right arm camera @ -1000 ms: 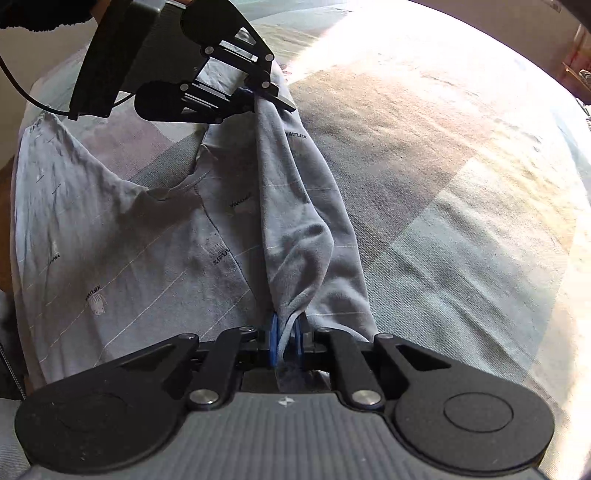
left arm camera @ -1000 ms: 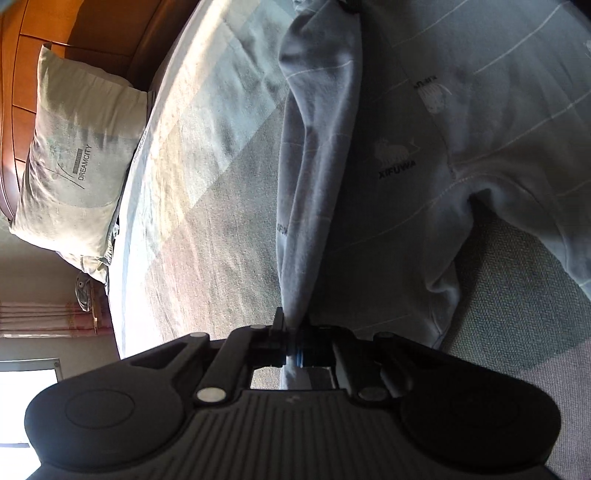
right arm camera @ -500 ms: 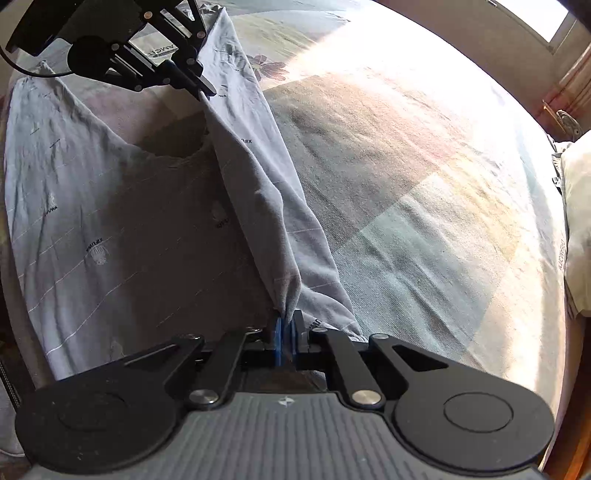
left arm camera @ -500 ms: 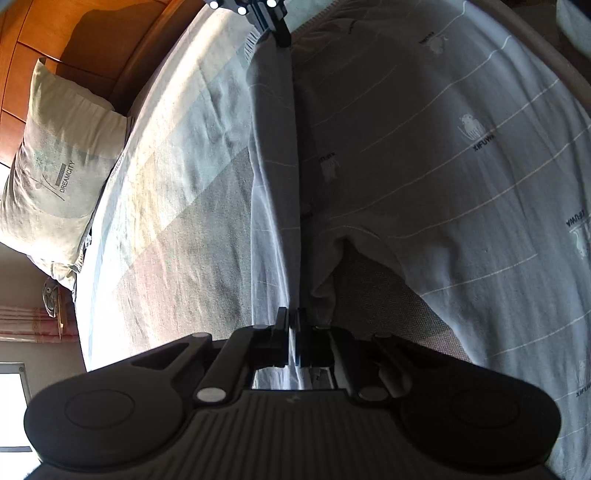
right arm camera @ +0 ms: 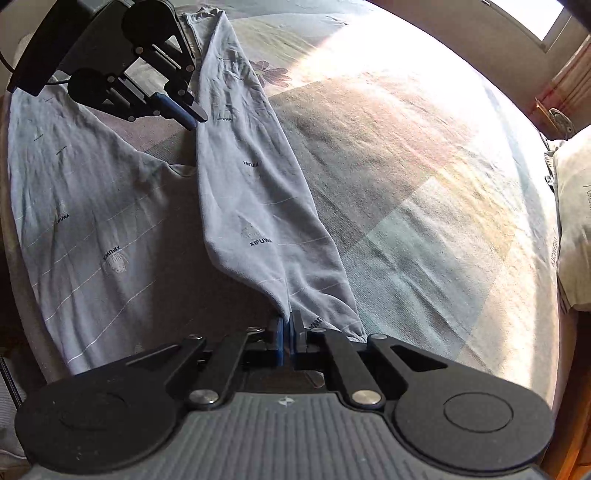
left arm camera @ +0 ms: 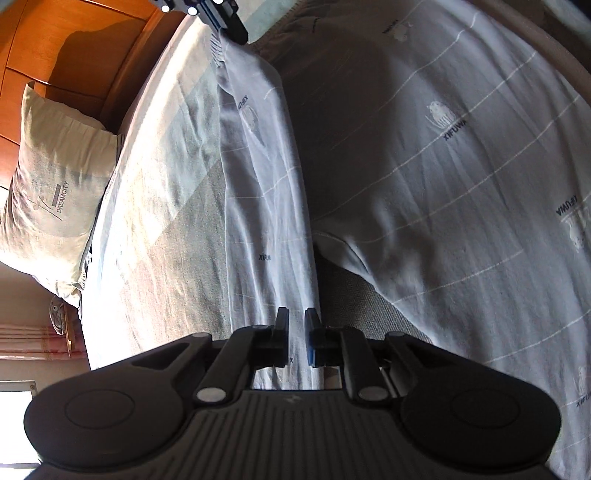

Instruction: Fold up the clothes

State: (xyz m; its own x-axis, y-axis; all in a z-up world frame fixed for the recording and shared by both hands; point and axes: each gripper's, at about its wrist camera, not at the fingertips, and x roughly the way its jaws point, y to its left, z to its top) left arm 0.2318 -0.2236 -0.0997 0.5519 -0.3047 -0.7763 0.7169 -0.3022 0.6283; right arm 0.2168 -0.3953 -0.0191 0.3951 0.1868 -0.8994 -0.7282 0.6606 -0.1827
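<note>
Bed (right arm camera: 424,192) lay sunlit | left gripper (left arm camera: 294,325) parted over trousers (left arm camera: 269,229), lower centre | right gripper (right arm camera: 287,328) pinched trousers

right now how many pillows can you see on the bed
1. A cream pillow printed DREAMCITY leans against the wooden headboard; the right wrist view catches its edge. Others may lie outside both views.

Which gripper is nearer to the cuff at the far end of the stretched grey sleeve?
Left. The left gripper hovers open beside the sleeve, a short way down from the cuff; the right gripper is shut on the sleeve's opposite end.
</note>
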